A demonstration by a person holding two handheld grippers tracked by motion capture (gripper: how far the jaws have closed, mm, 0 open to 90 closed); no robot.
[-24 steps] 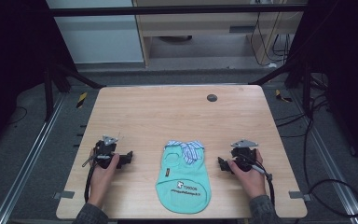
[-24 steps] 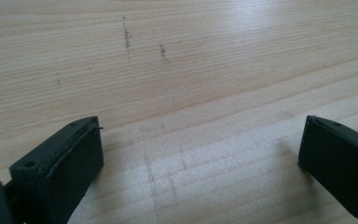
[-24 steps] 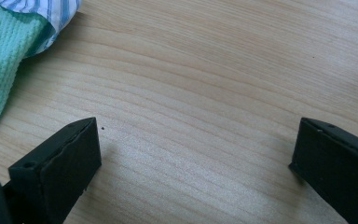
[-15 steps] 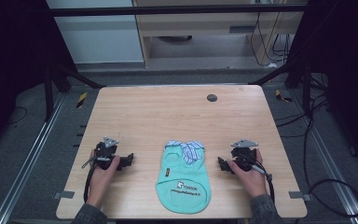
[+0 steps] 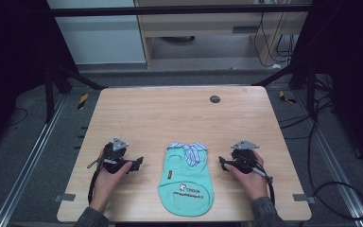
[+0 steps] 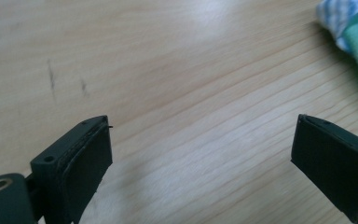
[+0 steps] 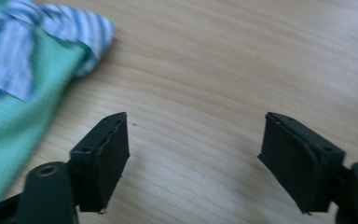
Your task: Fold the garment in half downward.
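- Wooden table [image 5: 170, 113], light grain, seen from the high view; person's forearms come in at 6 o'clock, one gripper per hand.
- Small mint-green garment [image 5: 187, 182] lies flat on the table at approx 6 o'clock of table centre, near the front edge, between the two grippers, touching neither.
- Garment has a blue/white striped collar [image 5: 189, 150] at its far end (12 o'clock side); white logo and dark print toward the near hem; print too small to read.
- Left gripper [image 5: 133, 163] sits at 9 o'clock of the garment, resting low at the table, grey three-cornered plate on top, cable trailing back along the forearm. Jaws spread wide, nothing between them but bare wood in the left gripper view [image 6: 200, 154].
- In the left gripper view the garment's striped edge [image 6: 342, 18] shows at approx 1 o'clock, well apart from the jaw tips.
- Right gripper [image 5: 227, 163] sits at 3 o'clock of the garment, also low at the table, grey plate up. Jaws wide apart, empty; bare wood between them in the right gripper view [image 7: 193, 149].
- In the right gripper view the garment [image 7: 23, 93] fills approx 9–11 o'clock, striped collar at 11 o'clock; left-hand jaw is just beside the green cloth, contact can't be told.
- Small dark round disc [image 5: 214, 99] on the table at approx 1 o'clock of centre, near the far edge, well apart from everything else.
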